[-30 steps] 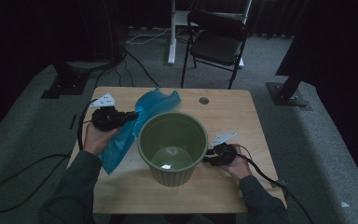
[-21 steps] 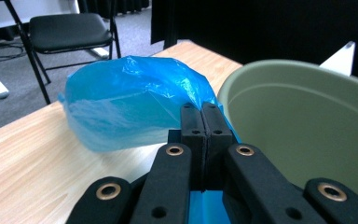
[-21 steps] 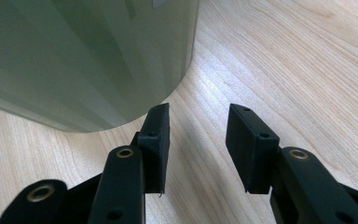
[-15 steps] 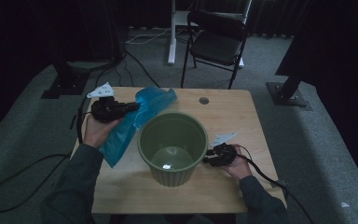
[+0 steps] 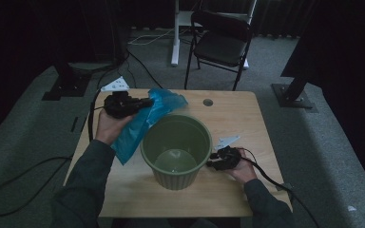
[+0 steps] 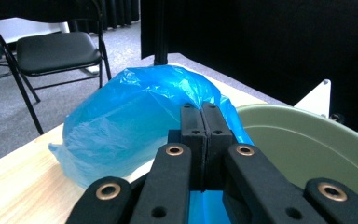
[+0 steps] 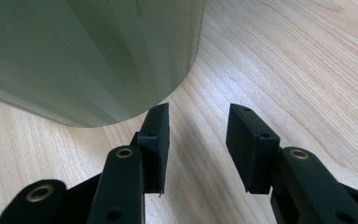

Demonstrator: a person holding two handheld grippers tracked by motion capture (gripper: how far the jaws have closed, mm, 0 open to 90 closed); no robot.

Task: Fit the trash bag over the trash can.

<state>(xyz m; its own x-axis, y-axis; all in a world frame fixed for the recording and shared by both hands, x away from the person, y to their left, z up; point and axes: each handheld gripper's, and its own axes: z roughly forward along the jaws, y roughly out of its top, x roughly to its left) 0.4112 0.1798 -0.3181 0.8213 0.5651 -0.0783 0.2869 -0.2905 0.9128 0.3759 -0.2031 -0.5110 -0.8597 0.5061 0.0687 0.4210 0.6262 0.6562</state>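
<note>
A blue plastic bag [image 5: 142,121] hangs crumpled over the left part of the wooden table [image 5: 233,118], its upper end pinched in my left gripper [image 5: 146,101], which is shut on it. In the left gripper view the bag [image 6: 130,121] bulges beyond the closed jaws of that gripper [image 6: 206,108], with the green bin's rim [image 6: 307,144] at the right. The round green bin [image 5: 176,178] stands upright mid-table. My right gripper [image 5: 211,164] rests low beside the bin's right wall. It is open [image 7: 198,121] with bare wood between its pads, and the bin wall [image 7: 98,56] is just to its left.
A small round hole [image 5: 207,102] sits near the table's far edge. A black folding chair [image 5: 221,45] stands behind the table. Dark stand bases lie on the floor at left [image 5: 64,88] and right [image 5: 294,97]. Cables trail from both grippers.
My left gripper has risen and moved toward the table's far side, lifting the blue bag with it. The right gripper and the bin have stayed put.
</note>
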